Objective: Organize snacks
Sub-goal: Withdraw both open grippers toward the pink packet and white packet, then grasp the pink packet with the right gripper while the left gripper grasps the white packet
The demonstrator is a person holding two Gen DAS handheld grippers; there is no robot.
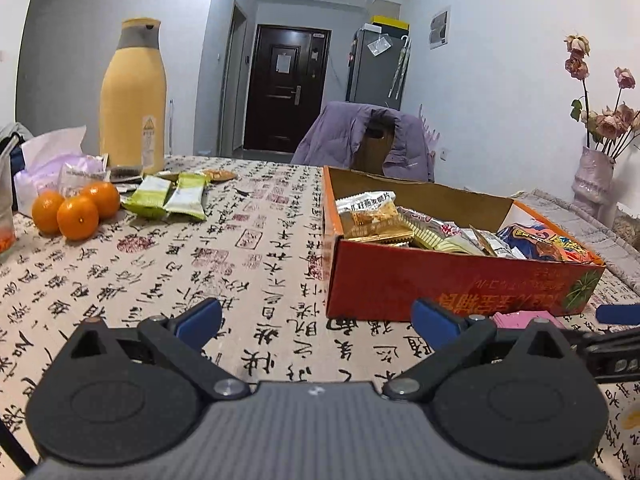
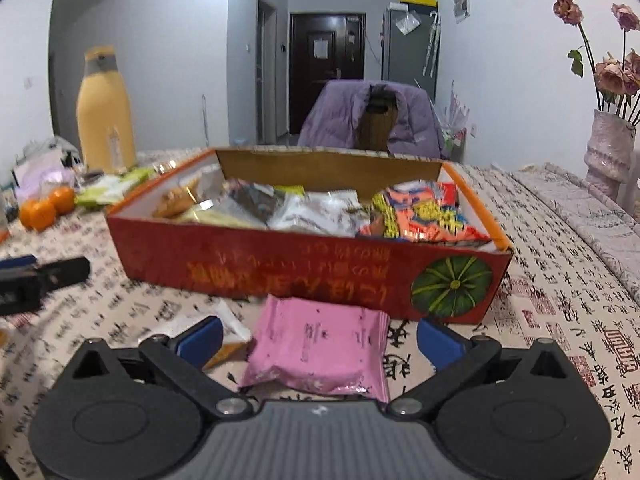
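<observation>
Pink packet (image 2: 318,346) lies flat on the surface just in front of the red box (image 2: 280,268), between the spread fingers of my right claw (image 2: 318,338), which is wide and grips nothing. A second wrapper (image 2: 228,336), white and orange, lies partly under or beside the pink one near my left finger; I can't tell whether they overlap. Risks as I judge them: closing now could pinch both wrappers together, or the flat foil could slide or buckle out, and the box wall is so near that a forward push would shove the box. Left claw (image 1: 316,320) is also wide and empty, low over bare cloth left of the box (image 1: 440,280). Count: one box, already heaped with mixed packets, too jumbled to count; two loose wrappers by my right claw; two green packets (image 1: 168,196) at far left, next to three oranges (image 1: 76,210); one yellow flask (image 1: 134,96) behind them; one vase (image 1: 596,184) of dried flowers far right. An overfilled box may spill the next drop.
</observation>
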